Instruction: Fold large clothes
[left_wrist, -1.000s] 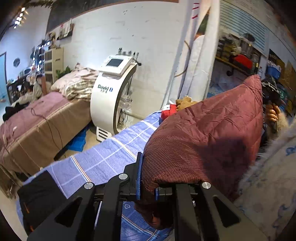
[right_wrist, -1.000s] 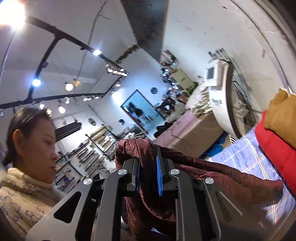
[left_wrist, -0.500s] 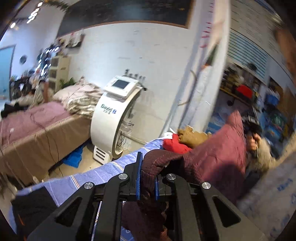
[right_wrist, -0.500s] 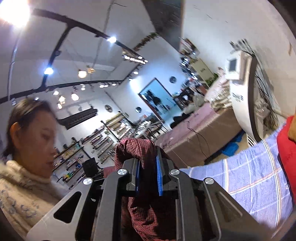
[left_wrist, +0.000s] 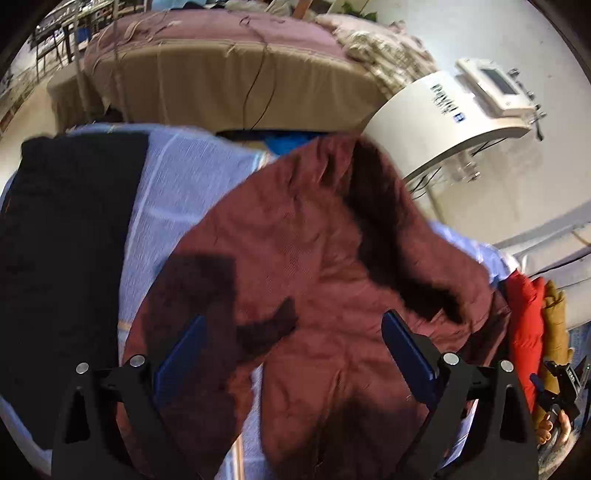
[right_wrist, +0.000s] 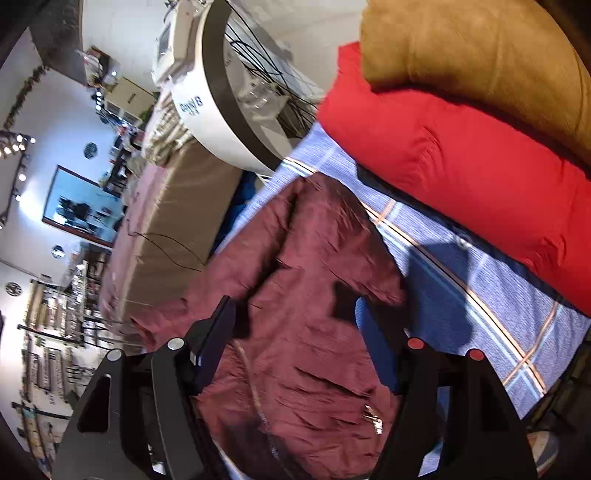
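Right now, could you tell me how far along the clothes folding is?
Done: a red garment and tan garment sit folded and stacked on the blue checked sheet. In hand: nothing; the left gripper and right gripper are open above the crumpled maroon jacket. Left: folding it, and the black garment.

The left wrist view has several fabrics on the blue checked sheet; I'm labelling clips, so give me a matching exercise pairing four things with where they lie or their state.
Things:
1. maroon quilted jacket
2. black garment
3. red folded garment
4. left gripper

Places or states:
A. far left of sheet
B. open, above the jacket
C. spread in the middle
D. right edge, beside the tan garment

Pairs: 1-C, 2-A, 3-D, 4-B
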